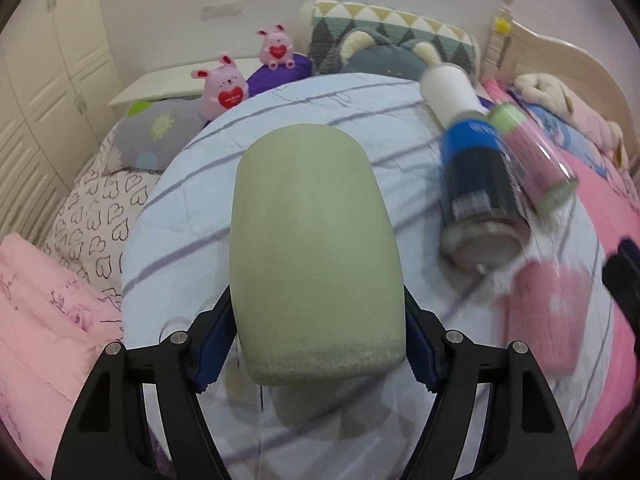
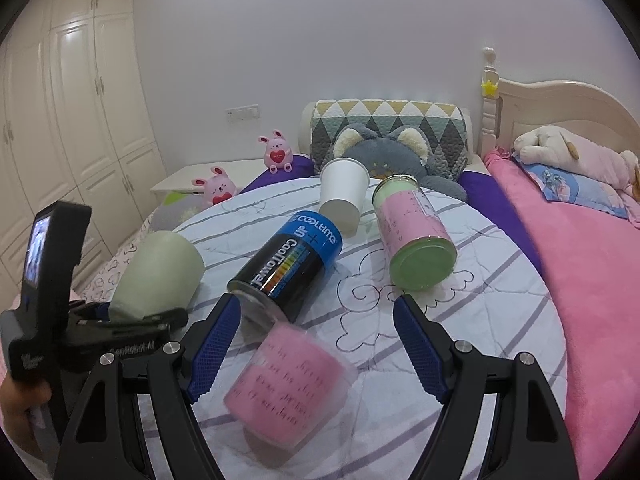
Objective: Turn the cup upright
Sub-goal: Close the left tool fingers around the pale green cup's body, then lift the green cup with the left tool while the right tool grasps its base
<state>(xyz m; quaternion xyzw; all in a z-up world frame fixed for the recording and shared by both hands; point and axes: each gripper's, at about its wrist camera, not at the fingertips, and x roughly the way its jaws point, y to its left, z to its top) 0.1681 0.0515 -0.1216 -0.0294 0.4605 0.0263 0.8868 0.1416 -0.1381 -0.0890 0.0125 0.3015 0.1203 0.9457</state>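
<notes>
The green cup (image 1: 316,248) is clamped near one end between the blue pads (image 1: 210,350) of the left gripper (image 1: 318,354) and held tilted above the striped round table (image 1: 168,216); which end is the mouth cannot be told. The grip sits at the cup's end, so a fast rotation could let it pivot or slip out. The right gripper (image 2: 318,348) is spread wide and holds nothing, hovering over a pink-wrapped clear cup (image 2: 286,384) lying on its side. Nearby, a blue can (image 2: 288,270), a white paper cup (image 2: 344,196) and a pink-and-green container (image 2: 414,236) lie tipped over; a careless swing could strike them and set them rolling off the cloth.
</notes>
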